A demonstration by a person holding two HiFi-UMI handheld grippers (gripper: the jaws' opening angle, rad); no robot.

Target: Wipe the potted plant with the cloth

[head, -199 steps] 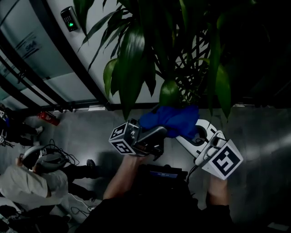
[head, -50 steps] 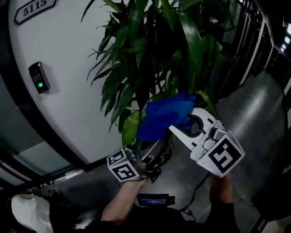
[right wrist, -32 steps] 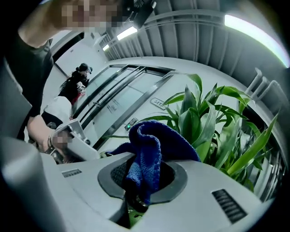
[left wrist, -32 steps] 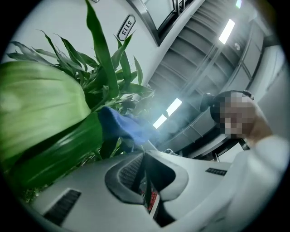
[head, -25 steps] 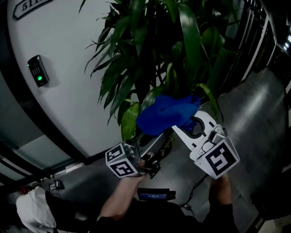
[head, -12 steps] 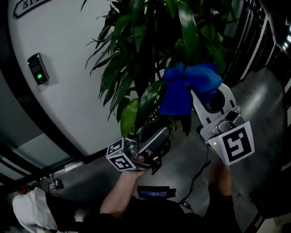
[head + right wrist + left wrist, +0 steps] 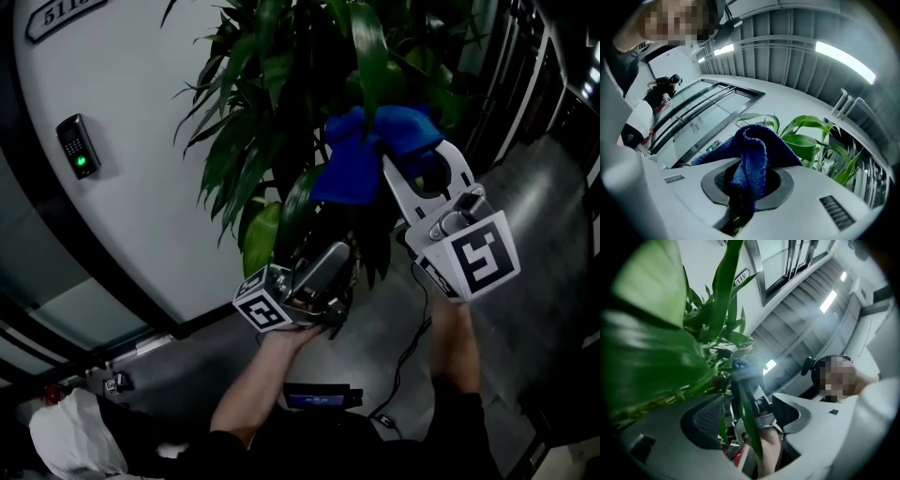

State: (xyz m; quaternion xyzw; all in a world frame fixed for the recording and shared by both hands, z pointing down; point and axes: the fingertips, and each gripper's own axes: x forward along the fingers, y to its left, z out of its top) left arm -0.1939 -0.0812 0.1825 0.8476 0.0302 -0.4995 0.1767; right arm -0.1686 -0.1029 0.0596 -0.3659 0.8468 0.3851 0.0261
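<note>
The head camera is looking steeply down, from close by, onto the left gripper (image 7: 323,267), the right gripper (image 7: 417,169) and the potted plant (image 7: 272,122). Each gripper camera is looking upward along its own jaws, with leaves crowding the left lens. All three views are sharing the leaves and the blue cloth (image 7: 370,155).

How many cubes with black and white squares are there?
2. One black-and-white marker cube sits low in the middle; the other is at right. None looks hidden.
</note>
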